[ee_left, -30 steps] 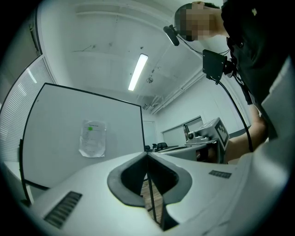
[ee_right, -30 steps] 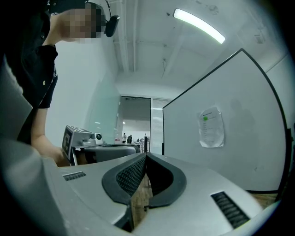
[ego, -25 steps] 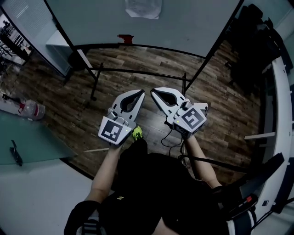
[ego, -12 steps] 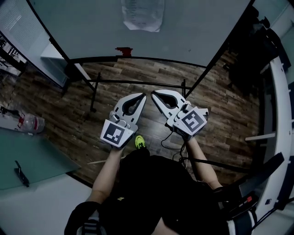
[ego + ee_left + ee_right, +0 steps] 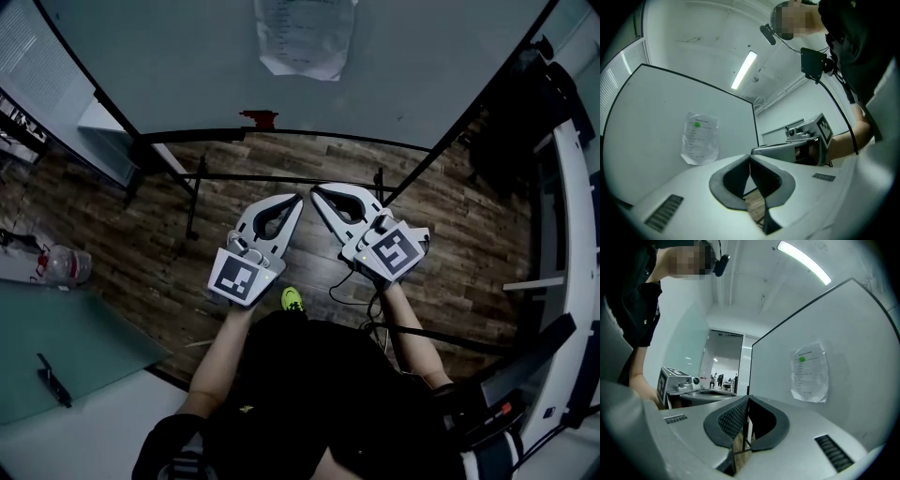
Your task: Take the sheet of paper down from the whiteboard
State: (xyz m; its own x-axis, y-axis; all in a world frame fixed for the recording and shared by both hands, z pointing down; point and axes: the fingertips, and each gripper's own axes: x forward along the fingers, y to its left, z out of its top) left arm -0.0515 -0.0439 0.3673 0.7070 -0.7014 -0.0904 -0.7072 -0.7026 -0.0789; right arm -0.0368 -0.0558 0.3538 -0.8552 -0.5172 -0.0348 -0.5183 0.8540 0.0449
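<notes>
A printed sheet of paper (image 5: 305, 36) hangs on the whiteboard (image 5: 187, 66), held near its top by a green magnet; it also shows in the left gripper view as the paper (image 5: 699, 137) and in the right gripper view as the paper (image 5: 810, 371). My left gripper (image 5: 298, 200) and right gripper (image 5: 315, 191) are side by side, level, pointing at the board and still well short of it. Both are shut with nothing between the jaws. In its own view the left gripper (image 5: 750, 159) has its tips meeting; so does the right gripper (image 5: 748, 399).
The whiteboard stands on a black frame with a crossbar (image 5: 281, 178) over a wood floor. A small red thing (image 5: 259, 118) sits at the board's lower edge. A plastic bottle (image 5: 67, 265) lies on the floor at left. A glass table (image 5: 66, 347) is at lower left.
Both grippers and the person have moved toward the whiteboard; the sheet now shows larger and lower in the head view. Both grippers have stayed shut.
</notes>
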